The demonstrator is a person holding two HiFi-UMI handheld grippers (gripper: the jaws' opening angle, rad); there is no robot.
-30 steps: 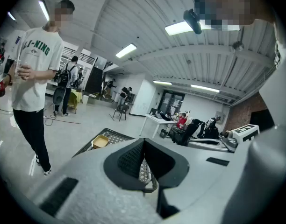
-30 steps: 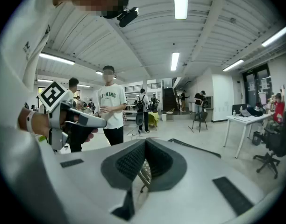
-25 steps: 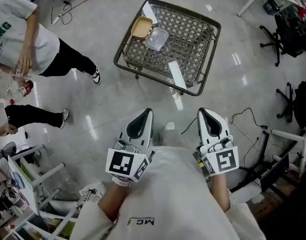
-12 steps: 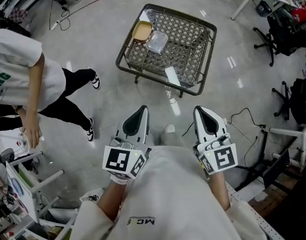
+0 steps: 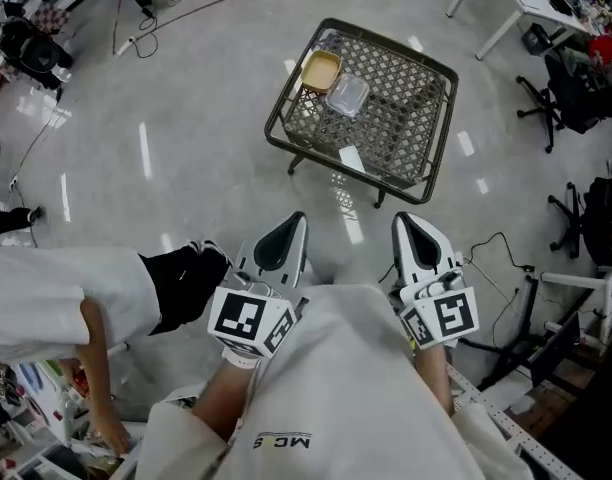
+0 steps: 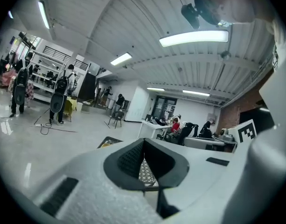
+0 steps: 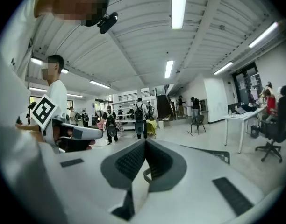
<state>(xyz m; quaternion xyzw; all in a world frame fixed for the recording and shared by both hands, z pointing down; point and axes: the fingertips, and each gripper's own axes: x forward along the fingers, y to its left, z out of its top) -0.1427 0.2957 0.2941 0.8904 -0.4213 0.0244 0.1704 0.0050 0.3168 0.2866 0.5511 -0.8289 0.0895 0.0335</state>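
Presently the left claw [image 5: 282, 242] and the right claw [image 5: 416, 238] are held side by side, each clenched with nothing between its jaws. Well ahead on the floor a wire-mesh bench [image 5: 441, 138] is seen; a yellow tray [image 5: 320, 70], a clear container [image 5: 347, 95] and a white flat piece [image 5: 351, 158] are carried on it.

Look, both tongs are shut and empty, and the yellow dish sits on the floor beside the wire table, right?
Not quite. The head view shows the yellow dish on the wire table, beside a clear container, not on the floor. The left tongs and right tongs are shut and empty, as you said.
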